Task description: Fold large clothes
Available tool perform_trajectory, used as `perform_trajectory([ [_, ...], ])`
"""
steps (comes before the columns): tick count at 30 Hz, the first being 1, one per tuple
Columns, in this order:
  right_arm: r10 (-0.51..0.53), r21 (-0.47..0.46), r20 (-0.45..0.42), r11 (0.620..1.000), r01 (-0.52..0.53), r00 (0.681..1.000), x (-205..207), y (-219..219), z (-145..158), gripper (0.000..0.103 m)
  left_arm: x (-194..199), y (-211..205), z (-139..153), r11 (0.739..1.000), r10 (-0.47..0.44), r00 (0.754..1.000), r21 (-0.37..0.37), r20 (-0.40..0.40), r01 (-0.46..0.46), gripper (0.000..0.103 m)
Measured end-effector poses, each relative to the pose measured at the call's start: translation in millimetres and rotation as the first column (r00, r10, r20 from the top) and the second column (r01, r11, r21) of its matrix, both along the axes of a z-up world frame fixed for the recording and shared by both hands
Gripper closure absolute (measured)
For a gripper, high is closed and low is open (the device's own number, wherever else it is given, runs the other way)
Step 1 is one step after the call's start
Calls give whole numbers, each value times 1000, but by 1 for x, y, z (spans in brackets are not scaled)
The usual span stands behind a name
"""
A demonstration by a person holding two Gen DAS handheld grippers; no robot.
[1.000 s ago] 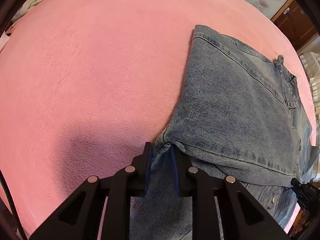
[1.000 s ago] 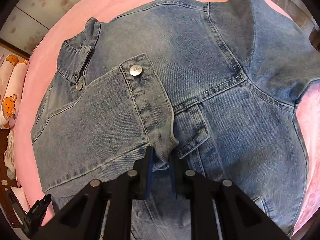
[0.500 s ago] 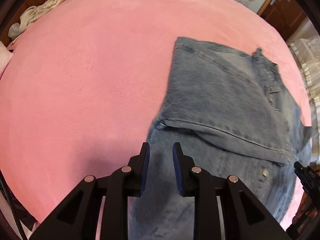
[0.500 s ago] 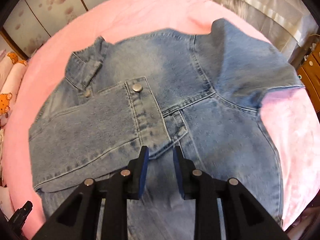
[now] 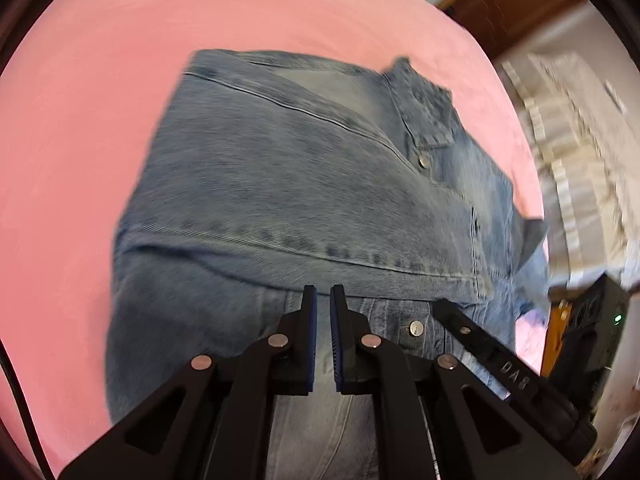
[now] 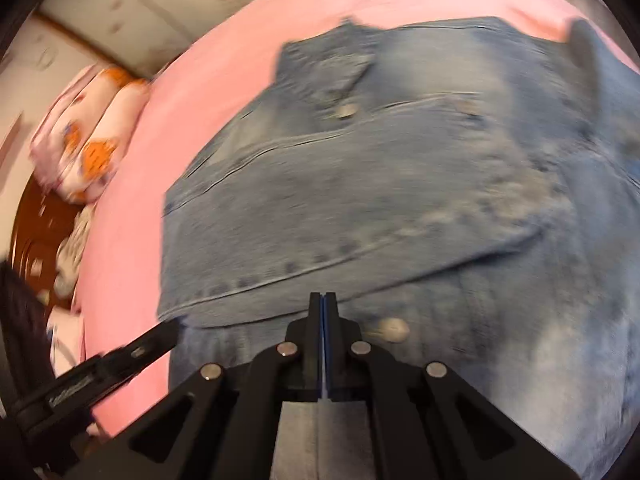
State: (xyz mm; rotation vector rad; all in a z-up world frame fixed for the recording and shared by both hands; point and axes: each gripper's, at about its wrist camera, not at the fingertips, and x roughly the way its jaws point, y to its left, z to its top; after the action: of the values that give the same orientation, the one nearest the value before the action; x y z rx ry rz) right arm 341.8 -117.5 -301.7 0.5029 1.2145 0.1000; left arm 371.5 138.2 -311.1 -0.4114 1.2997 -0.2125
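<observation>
A blue denim jacket (image 5: 304,184) lies spread on the pink bed cover (image 5: 80,128), with one sleeve folded flat across its front. It also shows in the right wrist view (image 6: 400,184), blurred. My left gripper (image 5: 323,300) hovers over the jacket's lower front, its jaws a narrow gap apart and empty. My right gripper (image 6: 323,300) is shut and empty above the jacket, near the folded sleeve's lower edge. The right gripper's finger (image 5: 480,344) shows at the lower right of the left wrist view, and the left gripper's finger (image 6: 120,360) at the lower left of the right wrist view.
The pink cover (image 6: 168,128) stretches around the jacket. Patterned pillows (image 6: 88,132) lie at the bed's far left edge. A pale quilted cloth (image 5: 576,152) and a black device (image 5: 600,320) with a green light stand off the bed to the right.
Both grippers let go of the sleeve, which now lies flat. They drew back, swung closer together, and closed: the right fully, the left to a narrow gap.
</observation>
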Motion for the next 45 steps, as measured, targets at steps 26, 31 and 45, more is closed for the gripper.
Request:
perform_trajectory([
  [26,-78,-219,-72,974,61,994,12,-79,-23,103,14,103,-35,968,189,981,173,-42,-180,100],
  [31,-30,-64,51,997,34,998,35,-57,6,103,25,77,8,984,82,994,151,76,-93,101],
  [45,87,53,-2,995,-87,996,127,14,-63,103,134,-21,-58,992,-83,997,92,1,83,100],
])
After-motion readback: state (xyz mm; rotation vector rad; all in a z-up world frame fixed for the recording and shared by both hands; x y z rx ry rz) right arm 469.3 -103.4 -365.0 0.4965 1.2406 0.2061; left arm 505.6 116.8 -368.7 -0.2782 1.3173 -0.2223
